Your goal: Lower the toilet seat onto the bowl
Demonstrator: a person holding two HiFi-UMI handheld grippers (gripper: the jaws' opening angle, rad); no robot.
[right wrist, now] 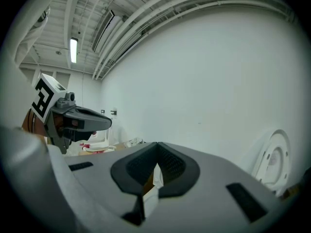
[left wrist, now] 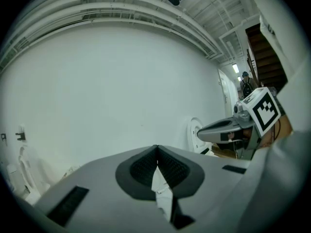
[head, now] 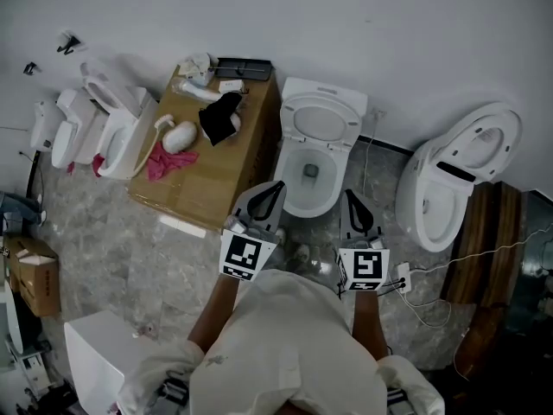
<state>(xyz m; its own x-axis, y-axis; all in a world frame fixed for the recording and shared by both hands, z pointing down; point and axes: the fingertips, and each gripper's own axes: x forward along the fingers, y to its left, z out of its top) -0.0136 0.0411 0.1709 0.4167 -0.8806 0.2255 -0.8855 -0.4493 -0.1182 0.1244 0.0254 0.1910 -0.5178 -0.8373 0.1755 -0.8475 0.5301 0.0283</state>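
A white toilet (head: 304,199) stands against the wall in the middle of the head view. Its seat (head: 320,120) is raised, leaning back toward the wall, and the bowl is open. My left gripper (head: 276,186) hovers at the bowl's left front rim, shut and holding nothing. My right gripper (head: 350,194) hovers at the right front rim, also shut and empty. In the left gripper view the shut jaws (left wrist: 156,149) face the white wall, with the right gripper (left wrist: 226,127) alongside. In the right gripper view the shut jaws (right wrist: 156,153) hide the bowl.
A brown box (head: 216,175) with a black cloth, a pink cloth and small items stands left of the toilet. Other toilets stand at the far left (head: 117,124) and right (head: 454,180). White cables (head: 432,275) lie on the floor at right. A cardboard box (head: 34,275) sits at the left edge.
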